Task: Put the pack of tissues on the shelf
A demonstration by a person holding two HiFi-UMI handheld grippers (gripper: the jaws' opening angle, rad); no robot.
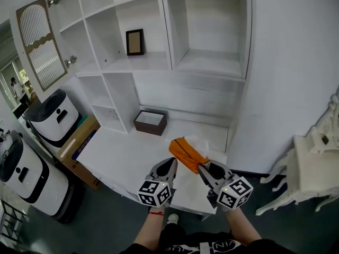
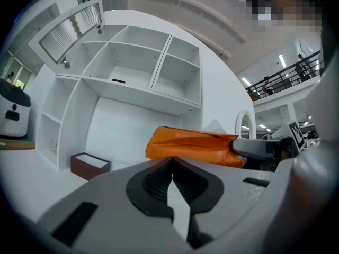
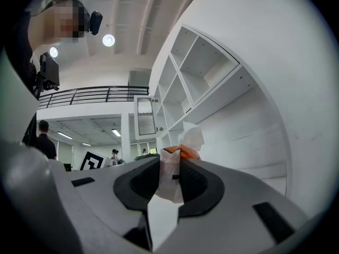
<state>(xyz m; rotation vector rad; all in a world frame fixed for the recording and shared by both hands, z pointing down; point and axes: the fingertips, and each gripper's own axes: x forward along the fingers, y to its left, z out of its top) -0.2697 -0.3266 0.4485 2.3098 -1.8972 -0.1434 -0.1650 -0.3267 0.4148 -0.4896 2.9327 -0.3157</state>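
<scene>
The orange pack of tissues (image 1: 186,153) hangs just above the white table (image 1: 127,157), with a white tissue sticking out of it. My right gripper (image 1: 204,169) is shut on the pack's near end; in the right gripper view the white tissue and orange wrapper (image 3: 174,169) are pinched between the pads. My left gripper (image 1: 171,163) sits beside the pack on its left, shut with nothing in it. In the left gripper view the pack (image 2: 190,144) floats just past the closed jaws (image 2: 170,162). The white shelf unit (image 1: 206,62) rises behind the table.
A small framed picture (image 1: 134,42) stands in one shelf compartment. A brown open box (image 1: 150,122) sits at the table's back. White machines (image 1: 52,118) and a cardboard box (image 1: 79,143) stand to the left. White ornate furniture (image 1: 312,165) is at the right.
</scene>
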